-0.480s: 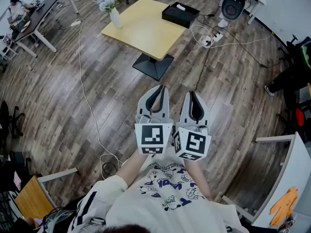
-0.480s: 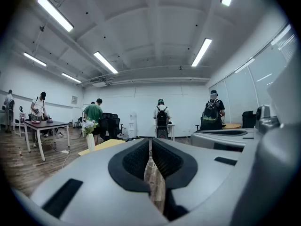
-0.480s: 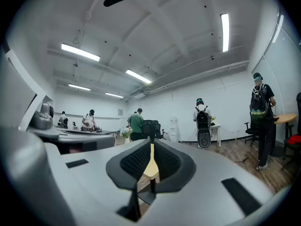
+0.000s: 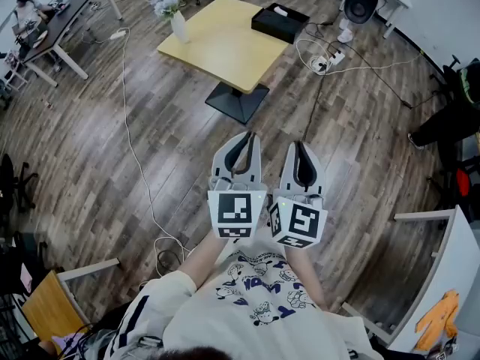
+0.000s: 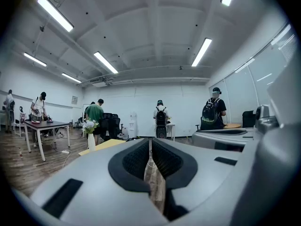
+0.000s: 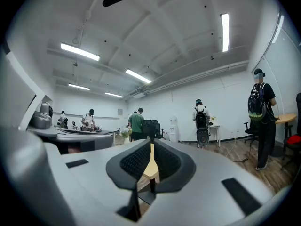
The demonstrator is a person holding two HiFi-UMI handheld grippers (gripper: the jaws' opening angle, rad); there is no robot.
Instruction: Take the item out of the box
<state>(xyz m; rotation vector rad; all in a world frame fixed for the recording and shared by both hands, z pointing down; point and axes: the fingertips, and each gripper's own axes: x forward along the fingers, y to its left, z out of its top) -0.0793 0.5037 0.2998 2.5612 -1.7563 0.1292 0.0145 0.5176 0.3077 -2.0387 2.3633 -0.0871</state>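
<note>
A black box (image 4: pixel 278 22) with something white inside lies on the far corner of a small yellow table (image 4: pixel 222 43), well ahead of me. My left gripper (image 4: pixel 250 135) and right gripper (image 4: pixel 296 144) are held side by side in front of my chest, far short of the table, pointing toward it. Both are shut with nothing between their pads. In the left gripper view the left gripper (image 5: pixel 149 142) shows closed jaws with the yellow table (image 5: pixel 101 145) beyond them. The right gripper (image 6: pixel 151 147) also shows closed jaws.
A white vase of flowers (image 4: pixel 175 19) stands on the table's left corner. Cables (image 4: pixel 139 163) trail over the wooden floor, with a power strip (image 4: pixel 326 60) beyond the table. A desk (image 4: pixel 64 25) stands at far left, a white shelf (image 4: pixel 450 276) at right. Several people stand at the far wall (image 5: pixel 161 119).
</note>
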